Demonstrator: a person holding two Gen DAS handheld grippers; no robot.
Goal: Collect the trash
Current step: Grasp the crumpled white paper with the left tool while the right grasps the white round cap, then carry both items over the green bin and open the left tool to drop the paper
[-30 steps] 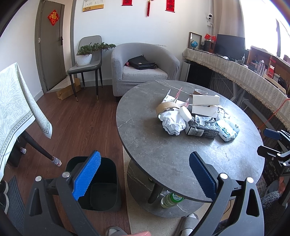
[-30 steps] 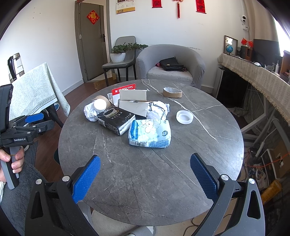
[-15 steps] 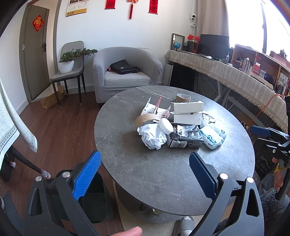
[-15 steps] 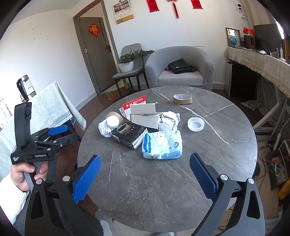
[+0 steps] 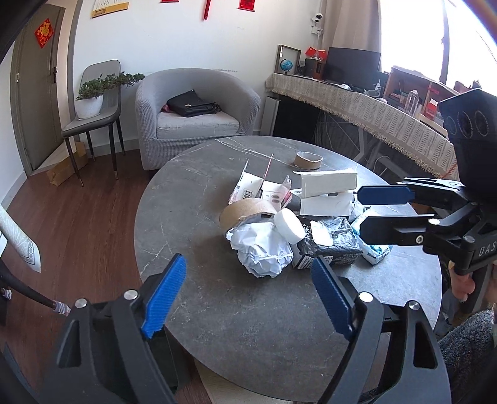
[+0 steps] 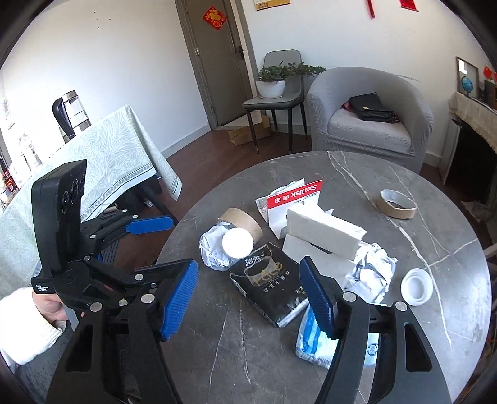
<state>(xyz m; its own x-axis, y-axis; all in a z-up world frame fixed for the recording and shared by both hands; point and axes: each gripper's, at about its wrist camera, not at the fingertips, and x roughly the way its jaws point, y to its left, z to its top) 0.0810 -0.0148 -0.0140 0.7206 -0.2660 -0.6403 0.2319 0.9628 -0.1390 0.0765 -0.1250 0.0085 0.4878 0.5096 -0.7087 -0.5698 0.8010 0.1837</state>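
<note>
Both grippers — left (image 5: 248, 295), right (image 6: 250, 296) — spread wide, empty, above bare table (image 5: 248, 335) near its edge.

1. Grey armchair (image 5: 198, 105) against the far wall, black bag (image 5: 192, 104) lying on its seat.
2. Grey chair (image 5: 93, 115) left of the armchair, carrying a white potted plant (image 5: 91, 99).
3. Cardboard box (image 5: 66, 163) on the wooden floor (image 5: 77, 223) under that chair.
4. Grey door (image 6: 214, 59) with a red ornament (image 6: 214, 18).
5. Patterned tablecloth (image 6: 102, 161) to the left, kettle (image 6: 70, 113) standing on top.
6. Small globe (image 5: 285, 65) and dark monitor (image 5: 354, 66) on the fringed side counter (image 5: 357, 102).
</note>
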